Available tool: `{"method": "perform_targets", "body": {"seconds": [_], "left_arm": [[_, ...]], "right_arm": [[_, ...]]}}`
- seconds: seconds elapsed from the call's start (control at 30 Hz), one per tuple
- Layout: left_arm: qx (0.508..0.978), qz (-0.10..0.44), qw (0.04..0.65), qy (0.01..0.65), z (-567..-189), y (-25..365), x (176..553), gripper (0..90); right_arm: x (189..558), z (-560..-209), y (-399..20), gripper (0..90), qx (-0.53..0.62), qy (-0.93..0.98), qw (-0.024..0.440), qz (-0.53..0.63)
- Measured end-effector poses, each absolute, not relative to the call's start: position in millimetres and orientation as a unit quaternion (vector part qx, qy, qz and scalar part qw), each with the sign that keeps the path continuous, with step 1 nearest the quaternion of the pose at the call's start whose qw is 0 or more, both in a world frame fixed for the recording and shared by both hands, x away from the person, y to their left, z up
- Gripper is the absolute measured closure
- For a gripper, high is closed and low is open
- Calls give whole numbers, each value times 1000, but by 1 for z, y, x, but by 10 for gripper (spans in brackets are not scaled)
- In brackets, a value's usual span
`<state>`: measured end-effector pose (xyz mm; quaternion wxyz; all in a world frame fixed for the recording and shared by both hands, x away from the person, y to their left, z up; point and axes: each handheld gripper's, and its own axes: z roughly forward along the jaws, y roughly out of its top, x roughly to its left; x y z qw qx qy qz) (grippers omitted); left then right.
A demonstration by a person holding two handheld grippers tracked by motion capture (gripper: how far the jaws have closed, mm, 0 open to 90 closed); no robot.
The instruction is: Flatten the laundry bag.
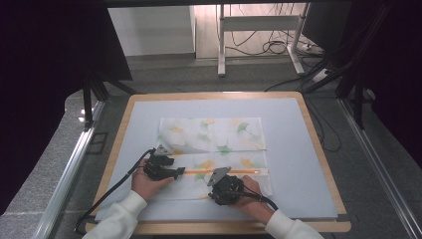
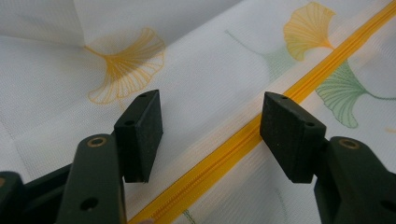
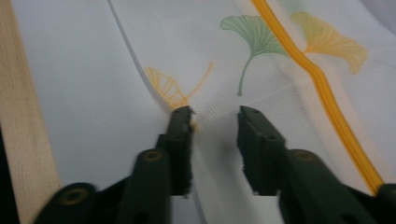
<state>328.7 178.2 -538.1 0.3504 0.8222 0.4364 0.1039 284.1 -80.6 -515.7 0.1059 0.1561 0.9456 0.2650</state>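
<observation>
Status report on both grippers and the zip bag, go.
Left gripper open, jaws astride the yellow zip. Right gripper open at the bag's near edge, fabric between the jaws, not clamped. Nothing in the way.

The left gripper (image 2: 212, 135) hangs just over a white mesh bag (image 2: 201, 74) printed with yellow and green ginkgo leaves, its two black jaws standing well apart. A yellow zipper (image 2: 243, 140) runs diagonally between them, closer to the right-hand jaw, neither jaw pressing it.
</observation>
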Motion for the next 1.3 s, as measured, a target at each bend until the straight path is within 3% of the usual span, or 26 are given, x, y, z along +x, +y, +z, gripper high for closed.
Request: {"method": "perform_targets", "body": {"seconds": [0.13, 0.33, 0.4, 0.57, 0.67, 1.1, 1.3], "left_arm": [[822, 104, 351, 436, -538, 178, 329, 384], [824, 111, 351, 431, -538, 178, 328, 384], [829, 125, 343, 424, -537, 178, 326, 471], [832, 119, 342, 420, -533, 182, 327, 787], [833, 121, 341, 418, -531, 182, 326, 899], [842, 105, 323, 420, -532, 180, 325, 900], [853, 81, 331, 395, -533, 176, 298, 900]], "right_arm": [[288, -515, -81, 840, 161, 945, 109, 263], [292, -515, -85, 892, 169, 942, 105, 271], [292, -515, -87, 893, 171, 940, 100, 278], [292, -514, -91, 893, 176, 936, 87, 292], [290, -513, -92, 893, 176, 935, 79, 297], [261, -513, -104, 895, 174, 931, 34, 320], [228, -512, -116, 895, 163, 929, 13, 331]]}}
